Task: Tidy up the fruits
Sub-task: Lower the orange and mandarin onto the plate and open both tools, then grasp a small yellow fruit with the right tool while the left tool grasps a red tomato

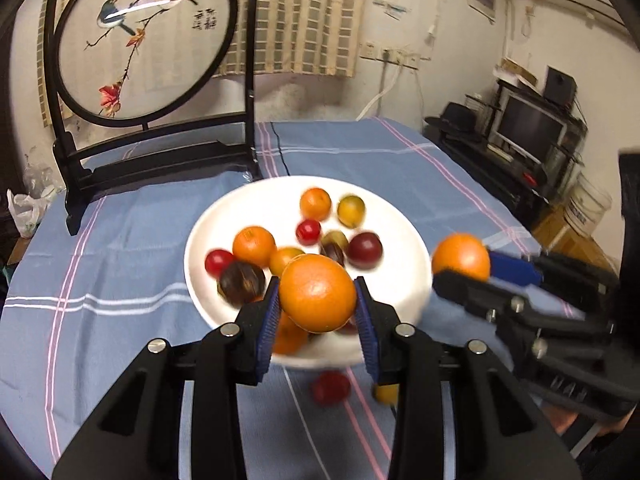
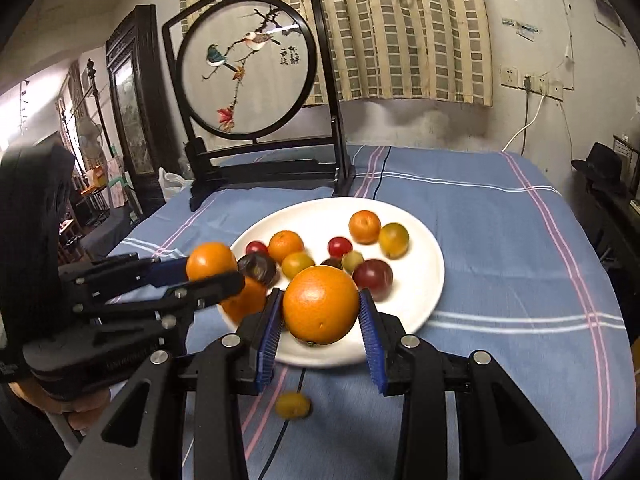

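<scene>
A blue striped tablecloth [image 2: 500, 248] covers the whole table, and at its far end stands a dark wooden screen [image 2: 256, 80] with birds painted on a round panel. In the middle of the cloth is a white plate [image 2: 424, 280], and most of the fruits lie in it: two small oranges [image 2: 364, 227], a yellow-green plum [image 2: 394, 240], a dark red plum [image 2: 373, 275], two small red fruits [image 2: 339, 246], and some dark brown ones [image 1: 241, 283] which are blurred, so I cannot say surely what they are.

The left gripper [image 1: 318, 298] holds a big orange [image 1: 318, 293] between its blue pads, just above the near edge of the plate. The right gripper [image 2: 322, 308] pinches another big orange [image 2: 322, 305] in the same way, also over the near edge of the plate. From the left camera this second orange [image 1: 461, 257] is seen at the right rim of the plate.

On the cloth, outside the plate and just before its near edge, lie two small fruits: a red one [image 1: 331, 388] and a yellow one [image 2: 293, 405]. They are near each other.
</scene>
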